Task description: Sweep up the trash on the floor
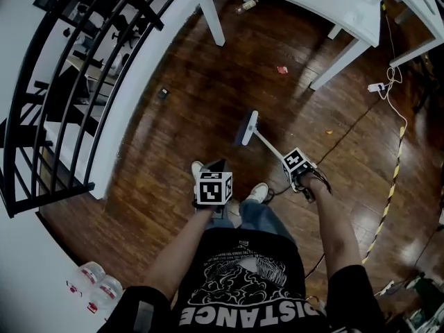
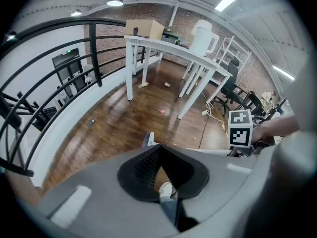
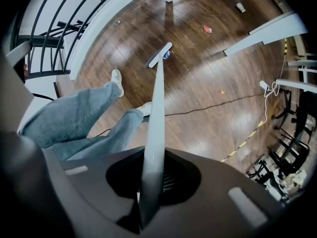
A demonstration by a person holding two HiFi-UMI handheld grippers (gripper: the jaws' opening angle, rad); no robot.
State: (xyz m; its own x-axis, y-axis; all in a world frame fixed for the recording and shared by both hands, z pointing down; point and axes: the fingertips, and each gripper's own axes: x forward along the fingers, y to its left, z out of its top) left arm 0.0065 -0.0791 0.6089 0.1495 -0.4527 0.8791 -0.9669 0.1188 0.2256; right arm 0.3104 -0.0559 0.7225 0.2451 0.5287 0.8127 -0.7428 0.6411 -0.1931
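Note:
In the head view my right gripper [image 1: 300,166] is shut on a long white broom handle [image 3: 157,108], out to my front right. The broom head [image 1: 245,128] rests on the dark wood floor just ahead of my feet, with a small blue scrap [image 3: 166,55] beside it. A red scrap [image 1: 282,69] lies farther ahead, a bottle [image 1: 246,5] under the table, and an orange crumb [image 1: 328,132] to the right. My left gripper [image 1: 214,186] hangs over my shoes, its jaws closed on a thin dark handle [image 2: 181,213]; what that handle carries is hidden.
White tables [image 1: 347,19] stand ahead and to the right. A black railing [image 1: 76,96] on a curved white wall bounds the left. A dark cable [image 1: 347,127], a power strip [image 1: 377,87] and yellow-black tape [image 1: 392,179] cross the floor on the right. A small dark object [image 1: 163,93] lies near the wall.

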